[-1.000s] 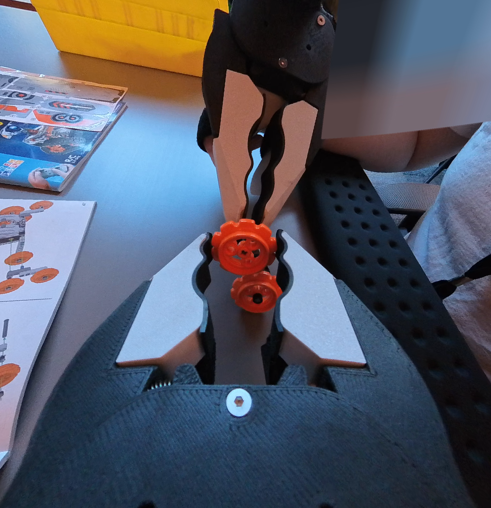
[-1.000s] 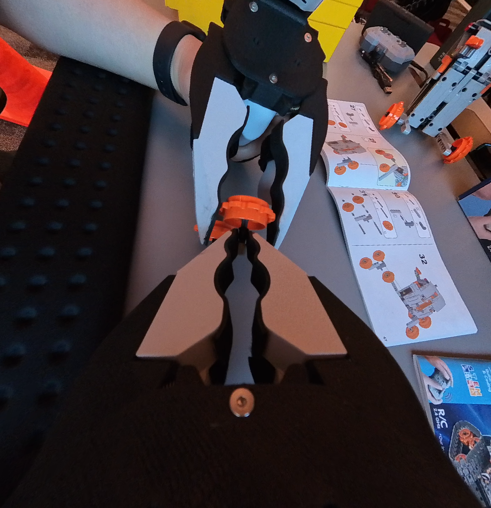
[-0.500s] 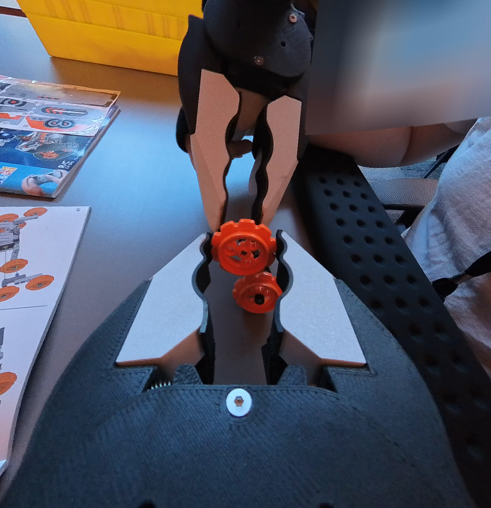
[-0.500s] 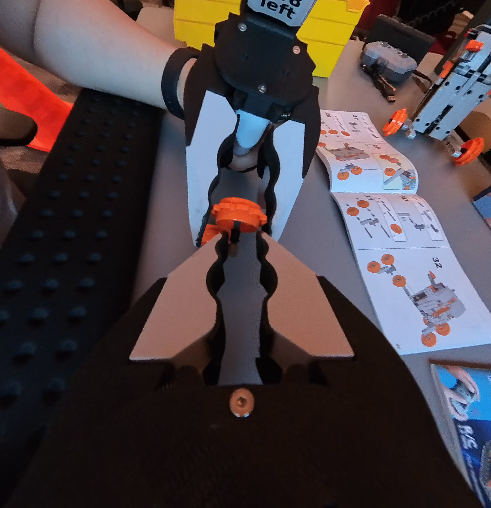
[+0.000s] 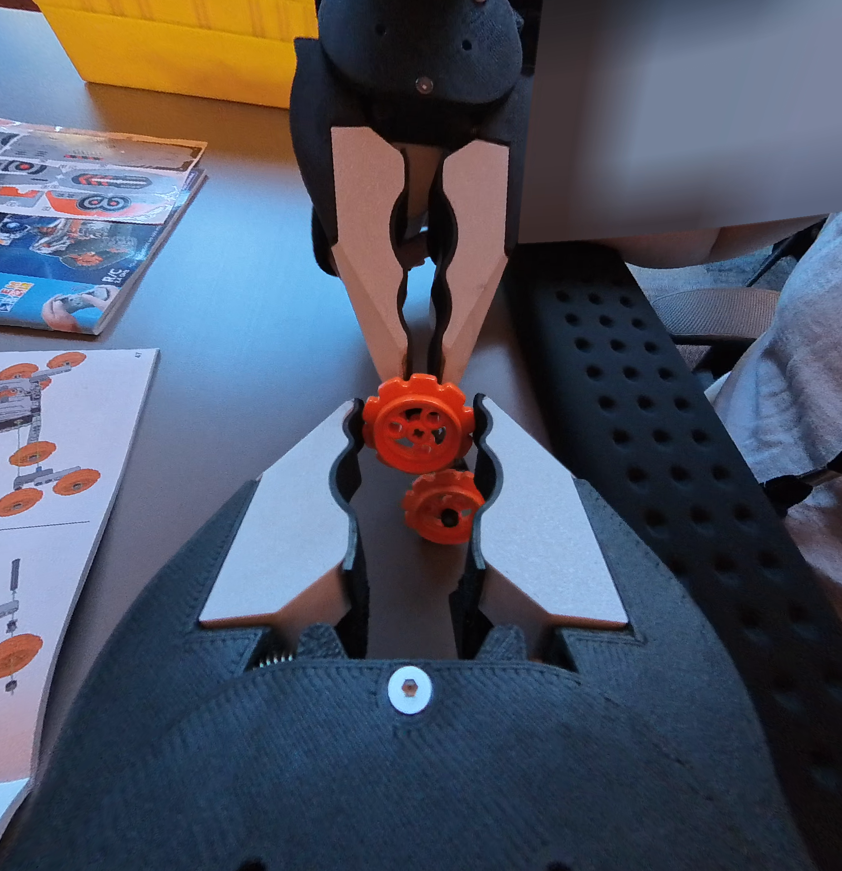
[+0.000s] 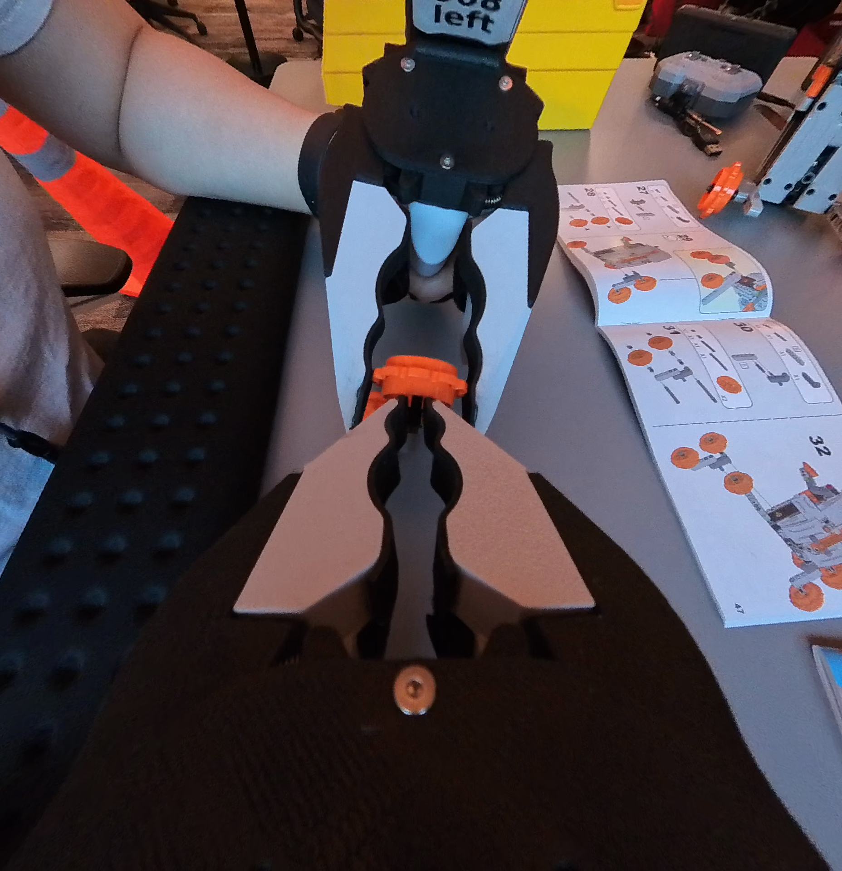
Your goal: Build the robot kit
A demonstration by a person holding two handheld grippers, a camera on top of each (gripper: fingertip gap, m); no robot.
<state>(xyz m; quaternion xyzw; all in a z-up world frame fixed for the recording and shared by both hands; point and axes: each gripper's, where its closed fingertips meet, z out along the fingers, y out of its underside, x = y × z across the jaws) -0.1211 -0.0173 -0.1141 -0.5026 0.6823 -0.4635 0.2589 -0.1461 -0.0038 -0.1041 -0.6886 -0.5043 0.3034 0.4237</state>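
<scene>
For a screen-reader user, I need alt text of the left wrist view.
The left gripper clamps an orange toothed wheel by its rim, while the right gripper, pointing back at the camera, has its nearly closed tips at the wheel's far side. A smaller orange wheel sits just below; instruction booklets lie left on the dark table.

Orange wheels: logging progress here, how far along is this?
Done: left gripper clamps the upper orange wheel, a second orange wheel just below. In hand: right gripper pinches a dark pin at that wheel's hub. Left: whether the pin is seated cannot be told.
</scene>
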